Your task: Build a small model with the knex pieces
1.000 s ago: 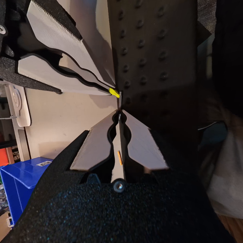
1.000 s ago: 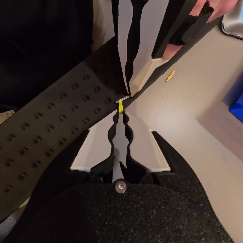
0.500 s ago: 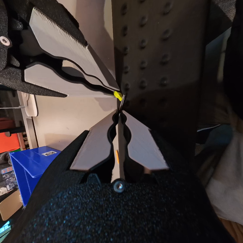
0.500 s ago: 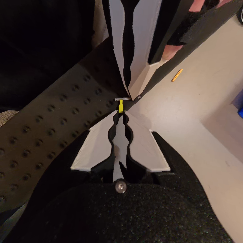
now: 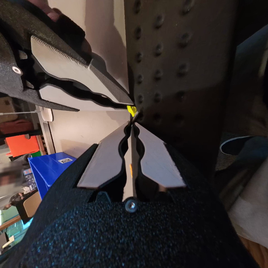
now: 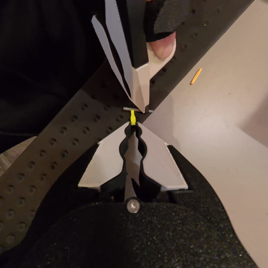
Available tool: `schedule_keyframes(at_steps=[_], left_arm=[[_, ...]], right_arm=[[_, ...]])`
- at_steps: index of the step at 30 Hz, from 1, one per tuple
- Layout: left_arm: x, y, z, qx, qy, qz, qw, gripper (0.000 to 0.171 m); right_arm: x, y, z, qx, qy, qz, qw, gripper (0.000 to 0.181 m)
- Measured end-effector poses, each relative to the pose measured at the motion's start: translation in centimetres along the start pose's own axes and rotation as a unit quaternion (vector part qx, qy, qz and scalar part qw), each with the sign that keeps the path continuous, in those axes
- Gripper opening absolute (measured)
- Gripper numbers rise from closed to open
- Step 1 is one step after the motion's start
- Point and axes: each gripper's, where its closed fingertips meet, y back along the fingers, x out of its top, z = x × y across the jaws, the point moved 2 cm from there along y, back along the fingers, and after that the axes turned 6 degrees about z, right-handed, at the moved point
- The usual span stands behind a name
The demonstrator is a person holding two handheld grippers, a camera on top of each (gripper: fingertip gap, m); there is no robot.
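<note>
The right gripper (image 6: pixel 132 122) is pinching a yellow peg (image 6: pixel 132 118); the left gripper (image 5: pixel 132 123) is clamping a metal pin (image 6: pixel 129 109) over the studded black board (image 6: pixel 72 130). Both grips being tip-only, either piece could slip onto the desk (image 6: pixel 203 123).

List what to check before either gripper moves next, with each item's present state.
1. Left gripper shut on the metal pin: ok.
2. Right gripper shut on the yellow piece: ok.
3. Yellow piece's tip meets the pin: ok in the right wrist view; whether it is seated, cannot tell.
4. Pin clear of the black studded board behind it: cannot tell.
5. Loose orange pin lies on the table, apart from both grippers: ok.
</note>
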Motion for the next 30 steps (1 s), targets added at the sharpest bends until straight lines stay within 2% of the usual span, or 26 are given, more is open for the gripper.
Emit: schedule_keyframes(at_steps=[11,15,19,24,30], left_arm=[[0.28,-0.12,0.10,0.085,0.002,-0.063,0.994,0.000],[0.20,-0.07,0.04,0.100,0.047,-0.052,0.993,0.000],[-0.03,0.23,-0.03,0.082,0.108,-0.029,0.990,0.000],[-0.12,0.33,-0.17,0.043,0.149,0.000,0.988,0.000],[-0.01,0.18,-0.18,0.002,0.130,0.016,0.991,0.000]], right_arm=[[0.23,-0.04,-0.08,-0.032,-0.089,0.020,0.995,0.003],[0.12,-0.03,-0.11,-0.035,-0.114,0.039,0.992,0.003],[0.07,0.02,-0.11,-0.043,-0.114,0.042,0.992,0.004],[0.05,-0.01,-0.09,-0.046,-0.120,0.043,0.991,0.004],[0.04,-0.12,-0.04,-0.043,-0.125,0.045,0.990,0.004]])
